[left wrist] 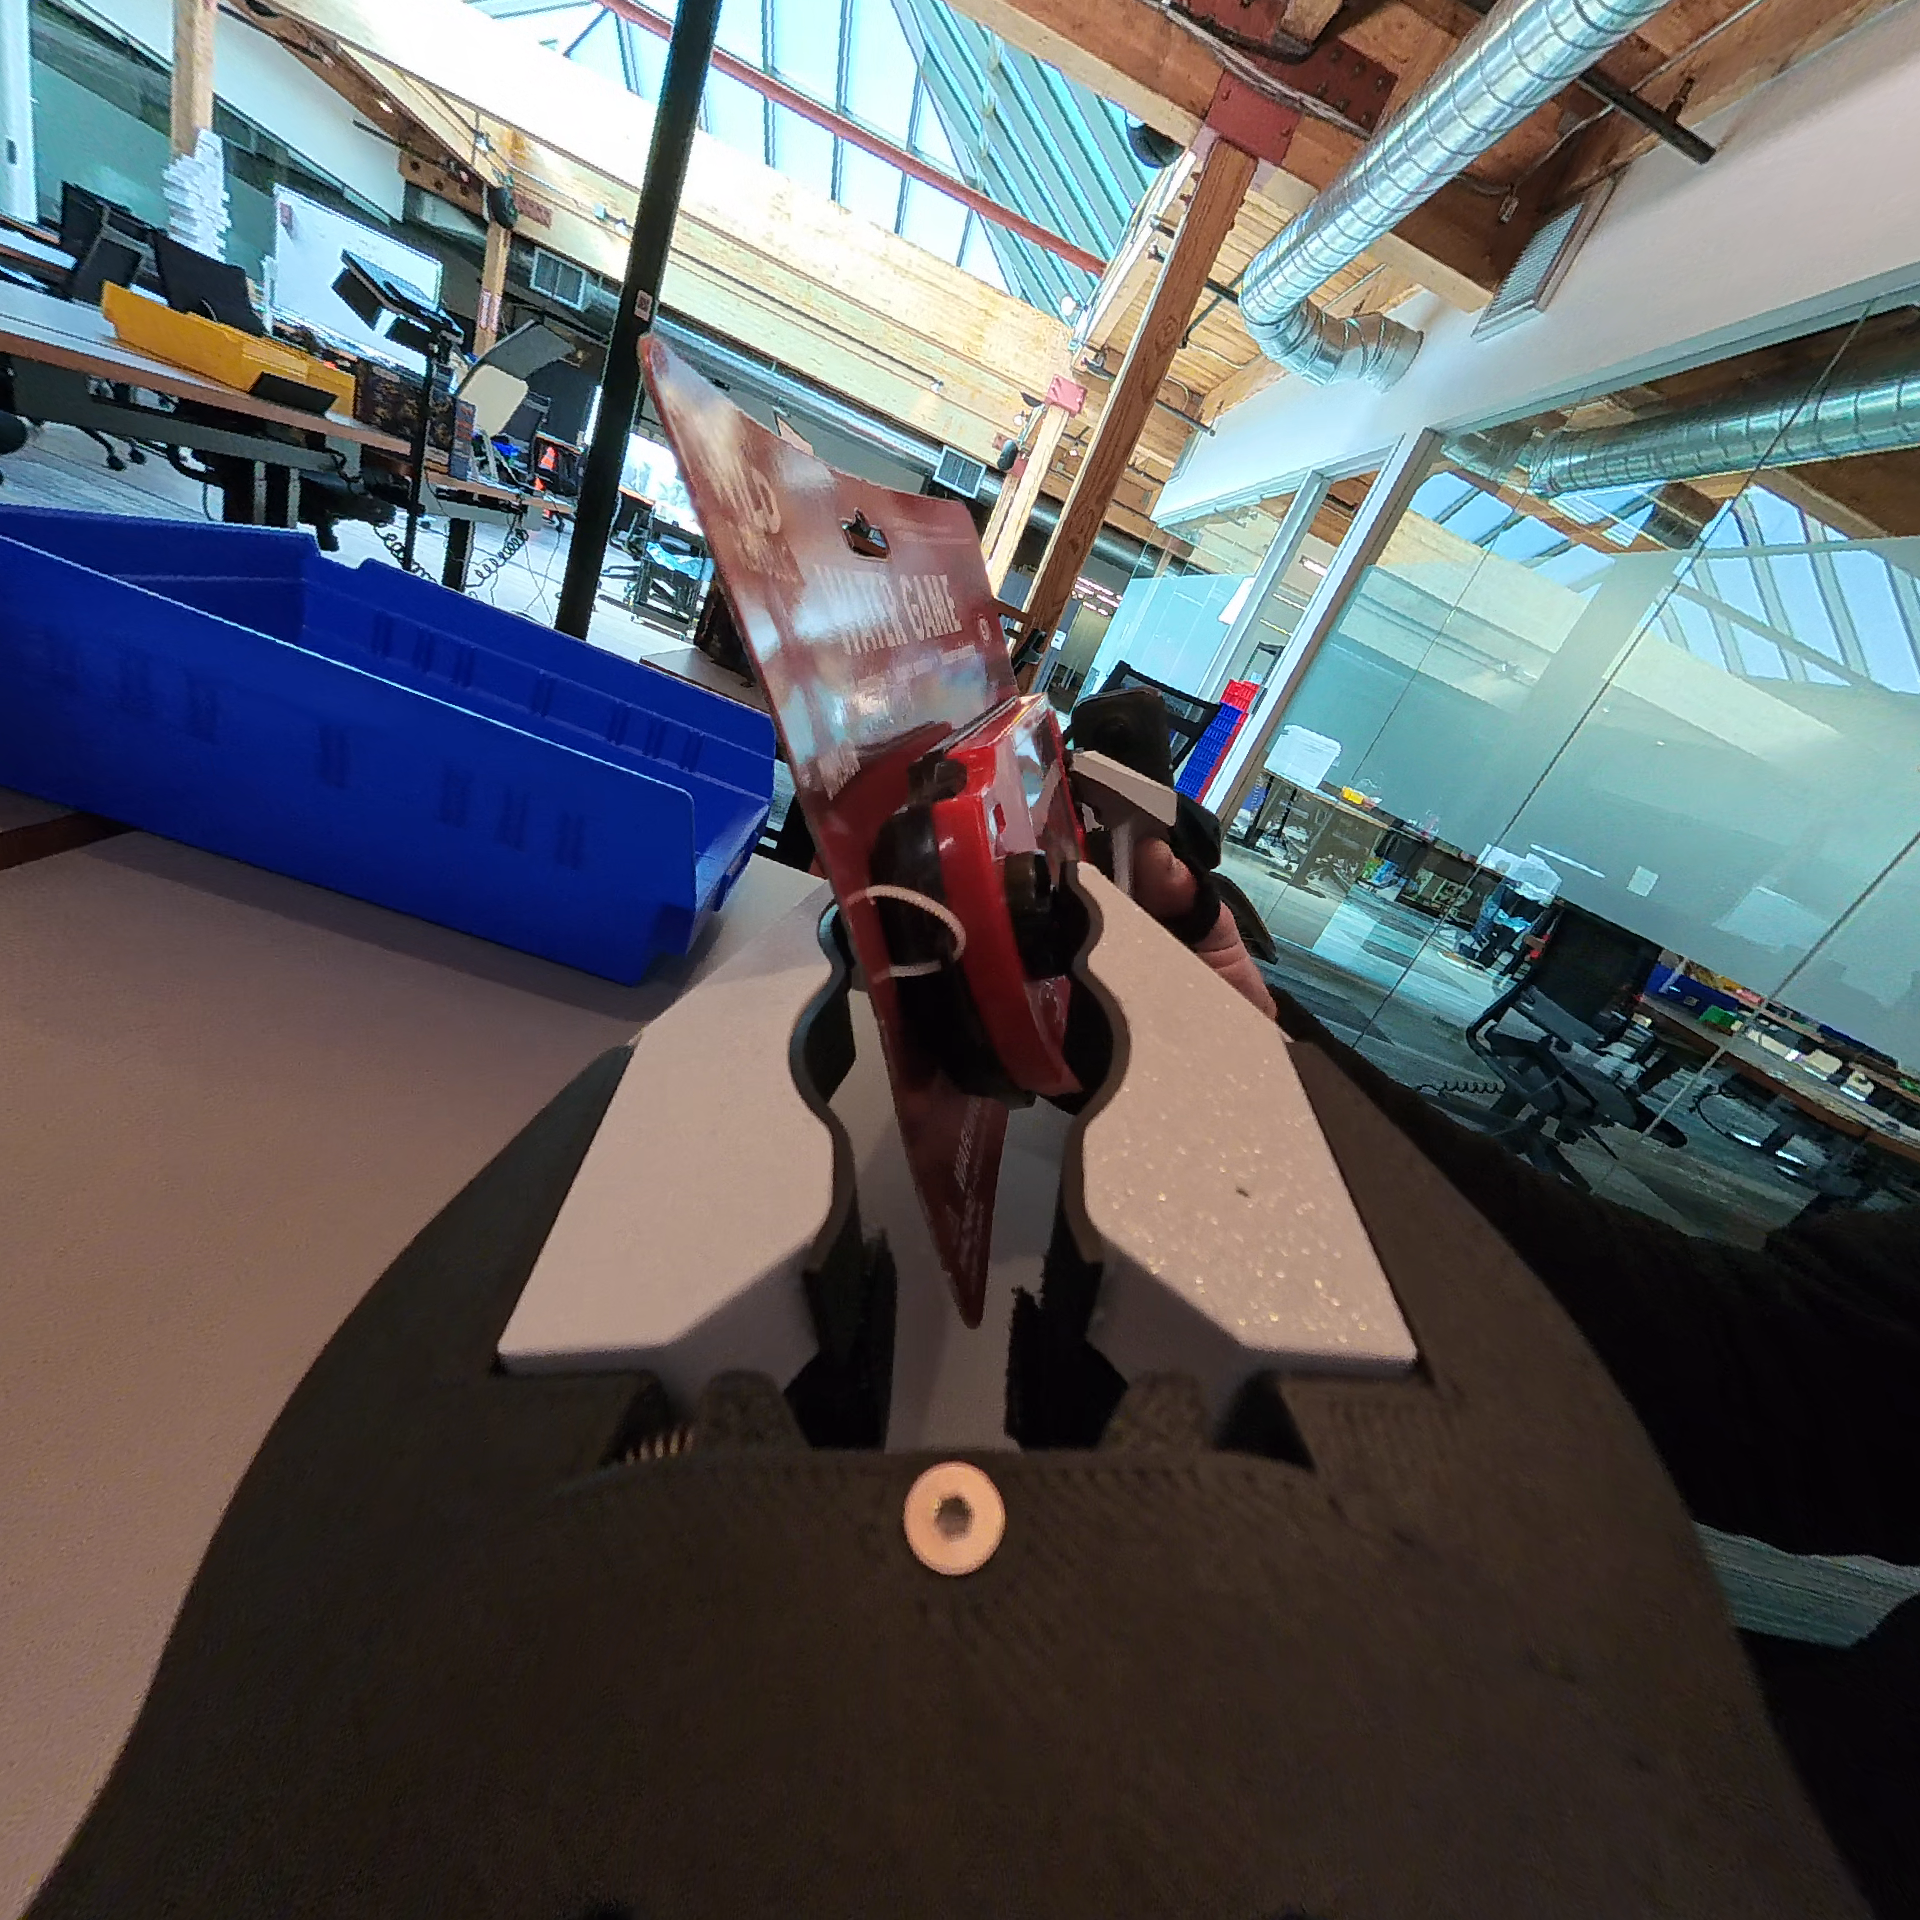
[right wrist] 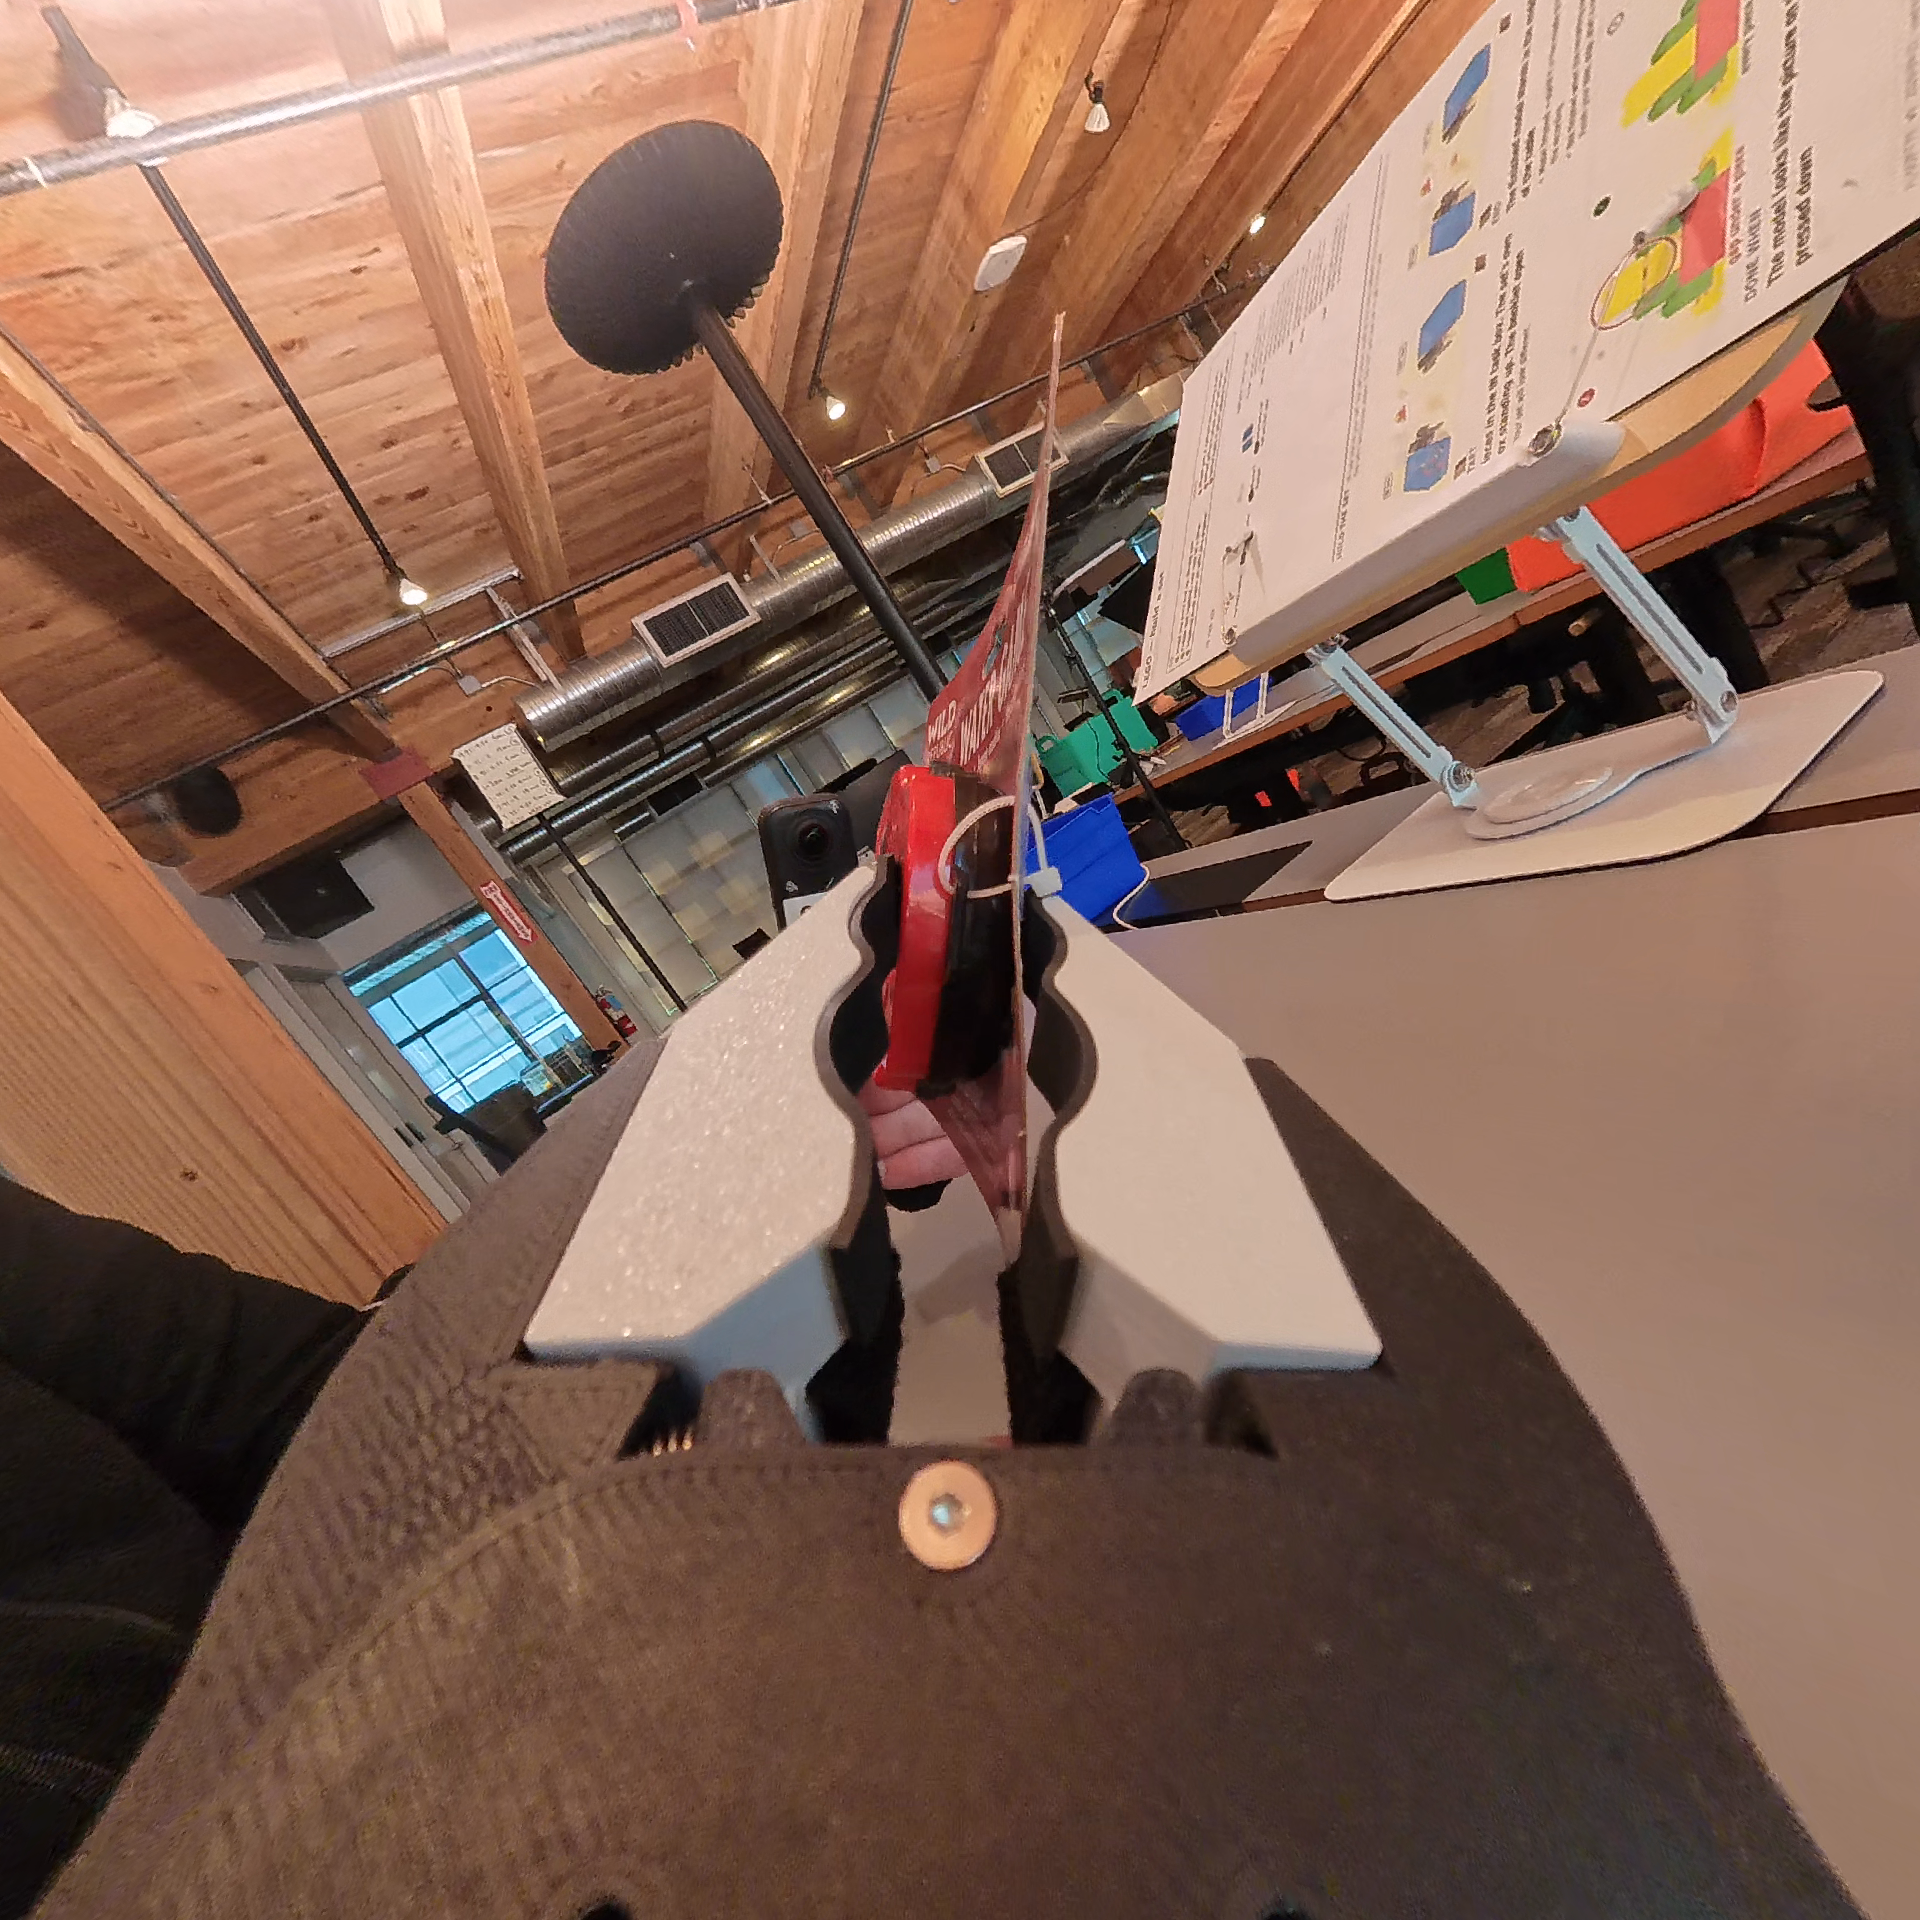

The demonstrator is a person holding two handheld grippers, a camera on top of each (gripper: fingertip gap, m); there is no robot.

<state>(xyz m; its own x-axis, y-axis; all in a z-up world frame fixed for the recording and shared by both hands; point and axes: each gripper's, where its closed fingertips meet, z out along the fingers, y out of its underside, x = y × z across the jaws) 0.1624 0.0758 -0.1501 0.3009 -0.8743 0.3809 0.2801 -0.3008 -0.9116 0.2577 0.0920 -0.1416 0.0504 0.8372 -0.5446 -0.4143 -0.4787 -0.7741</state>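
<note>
- The left gripper (left wrist: 961, 935) pinches a carded toy package (left wrist: 935, 748): a red backing card with a red and black toy tied on by a white zip tie (left wrist: 902, 935). Its grey fingers (left wrist: 727, 1174) close on the card's lower part.
- The card stands nearly upright between the fingers, tilted a little to the left, raised above the grey counter (left wrist: 260, 1091).
- In the left wrist view the other gripper's tip and a hand (left wrist: 1195, 914) show just behind the package.
- A blue bin (left wrist: 343, 748) sits on the counter to the left, well apart from the package; a black pole (left wrist: 644, 312) rises behind it.
- The right gripper (right wrist: 951, 935) also clamps the same package (right wrist: 940, 935), its grey fingers (right wrist: 738, 1122) pressed on the toy and card from both sides, seen edge-on.
- In the right wrist view a small black camera (right wrist: 808, 847) shows just beyond the package, and part of a hand (right wrist: 914, 1143) below the toy.
- To the right, a white stand (right wrist: 1621, 769) on the counter (right wrist: 1558, 1143) carries a tilted board with a printed instruction sheet (right wrist: 1507, 291).
- A wooden ceiling and silver ducts lie beyond.
</note>
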